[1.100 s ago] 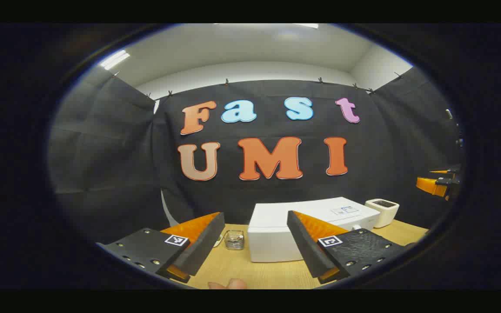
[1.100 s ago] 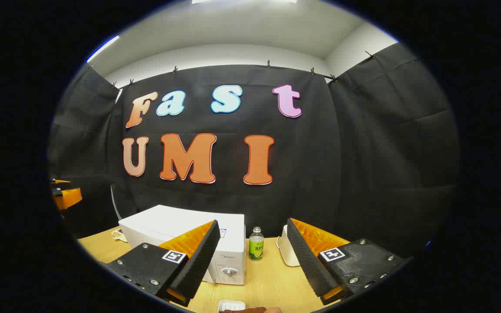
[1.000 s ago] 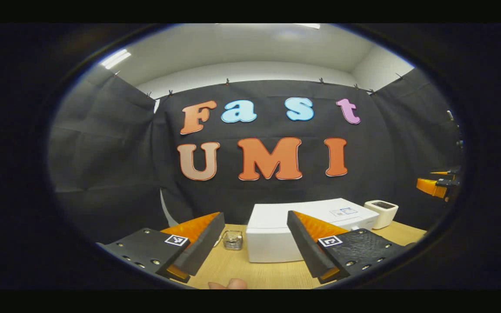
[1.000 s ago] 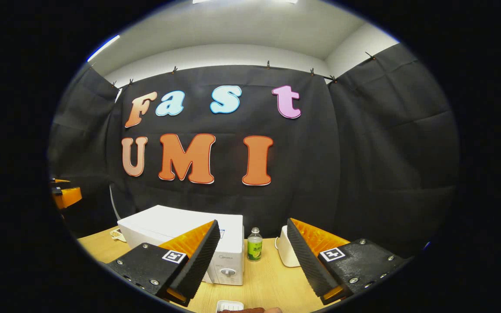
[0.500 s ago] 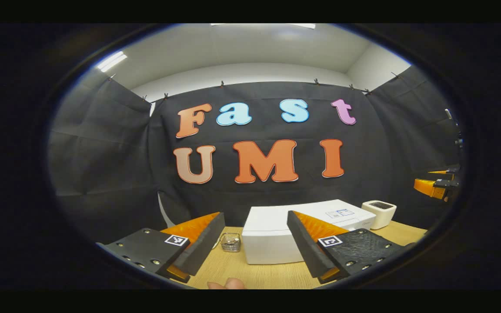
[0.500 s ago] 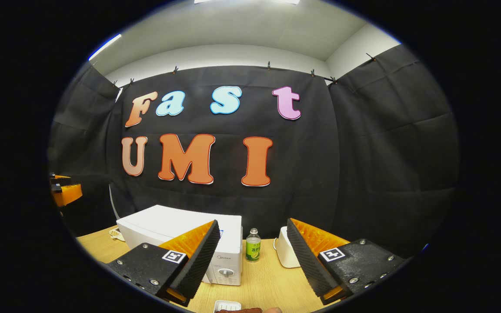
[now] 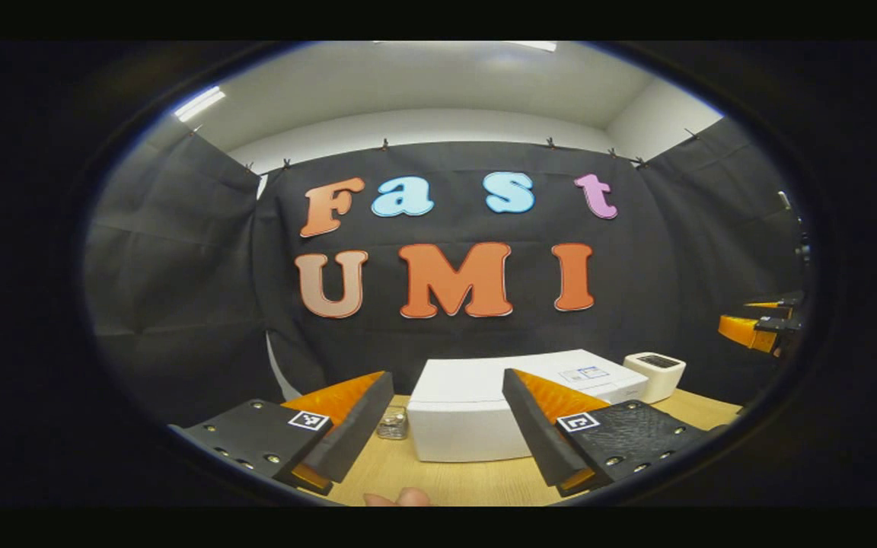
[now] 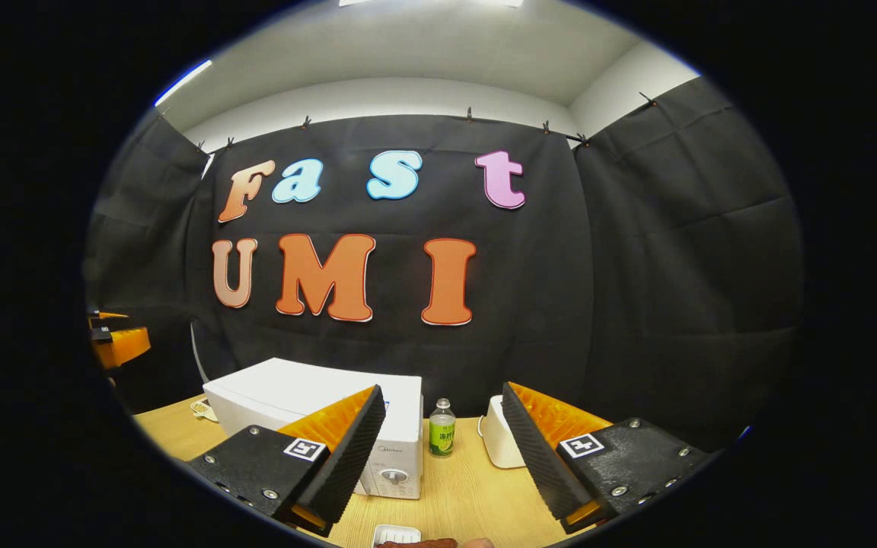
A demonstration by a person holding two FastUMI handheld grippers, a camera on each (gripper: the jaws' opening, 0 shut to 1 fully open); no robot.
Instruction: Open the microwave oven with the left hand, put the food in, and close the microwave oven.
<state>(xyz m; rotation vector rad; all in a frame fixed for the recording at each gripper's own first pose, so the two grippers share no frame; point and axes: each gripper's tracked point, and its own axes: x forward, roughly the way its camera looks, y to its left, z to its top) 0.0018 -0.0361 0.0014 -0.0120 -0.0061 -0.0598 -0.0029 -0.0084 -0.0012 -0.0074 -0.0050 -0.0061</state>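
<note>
Both grippers are just hanging in the air above the near edge of the wooden table (image 8: 469,487), nothing between the fingers of either one. The left gripper (image 7: 446,426) has its jaws spread wide apart, and through the gap in the left gripper view you can see the white microwave oven (image 7: 476,415) sitting toward the far side of the table, up against the black cloth wall, door shut as far as I can tell. Just left of it there's a small clear glass jar (image 7: 392,423), and off its right end a little white toaster-looking appliance (image 7: 655,373). The right gripper (image 8: 442,445) is spread wide as well, holding nothing. In the right gripper view the microwave oven (image 8: 309,396) is on the left half, with its control knob (image 8: 393,476) facing the near side, a small bottle with a green label (image 8: 441,438) standing just right of it, and the white appliance (image 8: 495,441) a bit further right, partly hidden behind a finger. The food is at the very near edge in that view: a small white tray (image 8: 397,534) with something brownish (image 8: 416,543) just in front of it, too cut off to say what it is. Each view also catches the other gripper way out at its edge: (image 7: 758,327) and (image 8: 115,342).
</note>
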